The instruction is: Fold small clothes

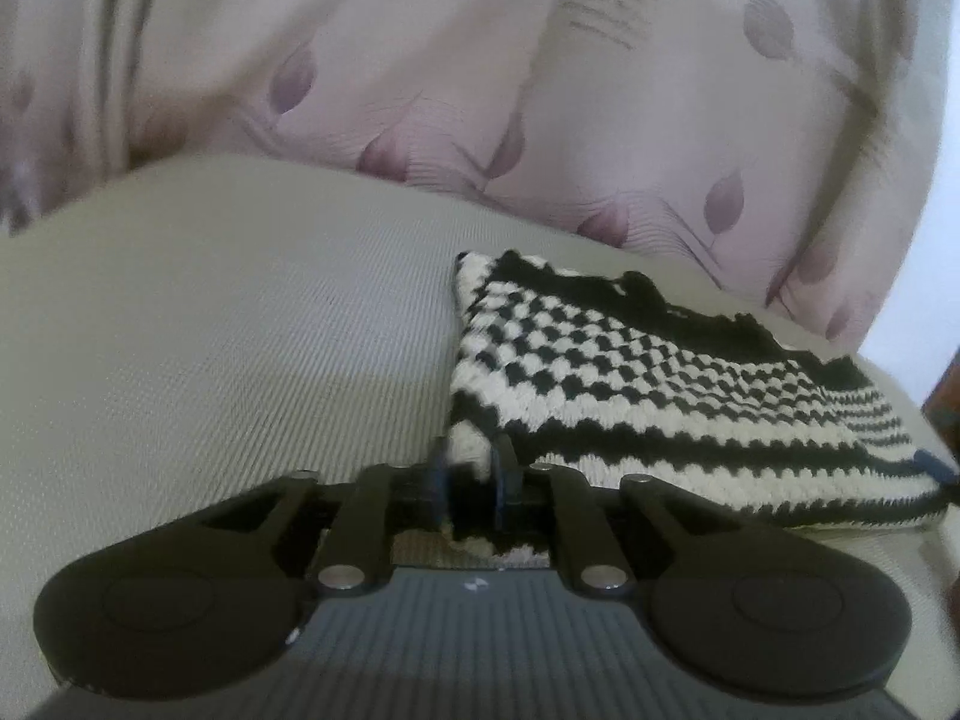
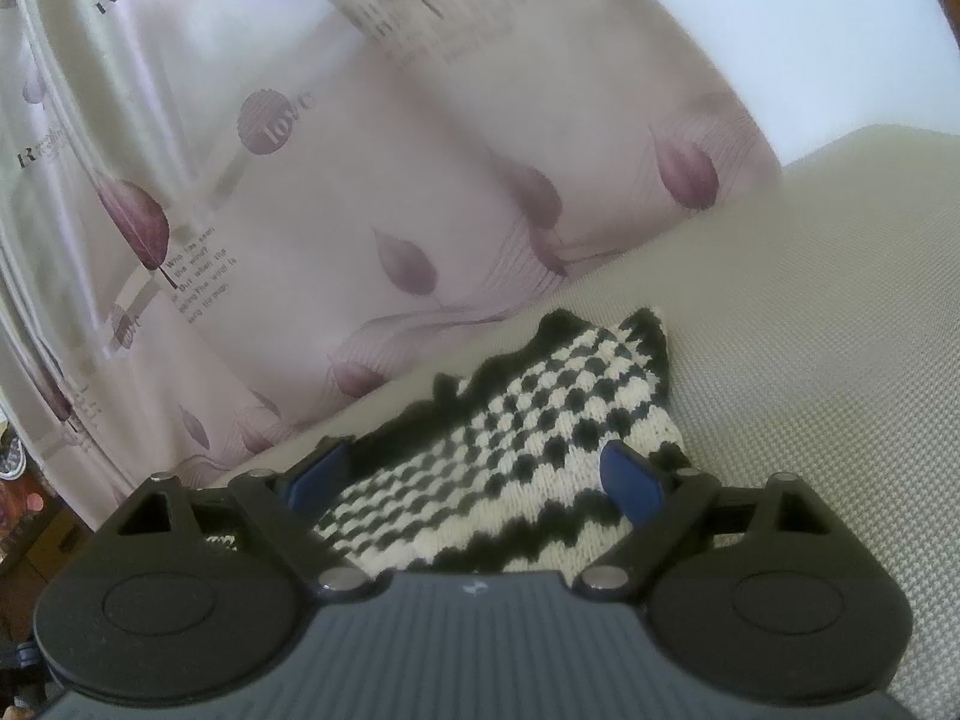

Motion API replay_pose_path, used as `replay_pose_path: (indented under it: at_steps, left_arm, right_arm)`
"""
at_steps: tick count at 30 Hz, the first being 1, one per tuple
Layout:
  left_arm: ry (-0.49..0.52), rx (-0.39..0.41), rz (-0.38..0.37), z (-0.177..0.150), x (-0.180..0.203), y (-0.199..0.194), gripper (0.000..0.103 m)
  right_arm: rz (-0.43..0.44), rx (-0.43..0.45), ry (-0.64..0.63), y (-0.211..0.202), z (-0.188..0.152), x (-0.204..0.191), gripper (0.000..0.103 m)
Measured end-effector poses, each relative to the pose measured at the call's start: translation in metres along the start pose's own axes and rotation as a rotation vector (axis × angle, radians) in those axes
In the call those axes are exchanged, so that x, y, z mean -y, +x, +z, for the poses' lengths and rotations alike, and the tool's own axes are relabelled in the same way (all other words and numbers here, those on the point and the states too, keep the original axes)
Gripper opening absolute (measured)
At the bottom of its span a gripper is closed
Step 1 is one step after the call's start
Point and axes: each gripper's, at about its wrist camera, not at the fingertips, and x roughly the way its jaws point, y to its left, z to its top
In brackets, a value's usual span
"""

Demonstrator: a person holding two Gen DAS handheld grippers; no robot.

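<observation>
Behind everything hangs the pale curtain printed with purple leaves, and in front of it lies the grey-green woven cushion that carries your work. On it lies the black-and-white knitted garment, flat and already doubled over by the look of its thick near edge, with its far edge close to the cushion's back edge under the curtain.

From your left gripper the knit spreads forward and to the right, its long axis running away toward the cushion's right edge. That gripper sits at the garment's near left corner, so it is the hand already committed.

Its fingers are drawn close together with a tuck of white knit pinched between them.

Your right gripper rests over the garment's near edge with its blue pads spread wide apart, one on each side of the checkered panel, gripping nothing; whether the pads touch the wool I cannot tell.

I judge the next fold needs the right one to close on its own corner before both lift together.
</observation>
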Motion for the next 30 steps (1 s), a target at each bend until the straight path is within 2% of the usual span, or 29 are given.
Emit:
replay_pose_path:
  at_steps: [1, 3, 5, 6, 10, 12, 18, 25, 30]
  left_arm:
    - [0.022, 0.008, 0.001, 0.005, 0.004, 0.000, 0.027]
    - [0.049, 0.044, 0.003, 0.015, 0.011, -0.004, 0.075]
    - [0.068, 0.109, 0.007, 0.020, 0.017, -0.013, 0.090]
    - [0.081, 0.126, 0.000, 0.025, 0.022, -0.013, 0.093]
    - [0.118, 0.109, 0.016, 0.042, 0.039, 0.004, 0.094]
    - [0.132, 0.070, 0.070, 0.046, 0.045, 0.024, 0.091]
    - [0.083, -0.030, 0.127, 0.048, 0.041, 0.072, 0.084]
    - [0.075, -0.029, 0.173, 0.041, 0.036, 0.086, 0.097]
    - [0.006, -0.044, 0.155, 0.040, 0.024, 0.091, 0.102]
  right_arm:
    - [0.003, -0.003, 0.000, 0.000, 0.000, 0.000, 0.095]
    - [0.002, -0.002, 0.001, 0.000, 0.001, 0.000, 0.095]
    - [0.002, -0.002, 0.000, 0.000, 0.000, 0.001, 0.095]
    - [0.001, -0.001, 0.000, 0.000, 0.000, 0.000, 0.095]
    - [0.001, -0.004, -0.007, 0.001, 0.001, 0.000, 0.095]
    - [0.001, -0.002, -0.007, 0.001, 0.000, 0.000, 0.095]
    - [-0.009, -0.002, -0.037, 0.002, -0.002, -0.004, 0.095]
    - [-0.017, -0.007, -0.039, 0.003, -0.002, -0.004, 0.096]
    - [-0.087, -0.066, -0.108, 0.014, -0.004, -0.016, 0.096]
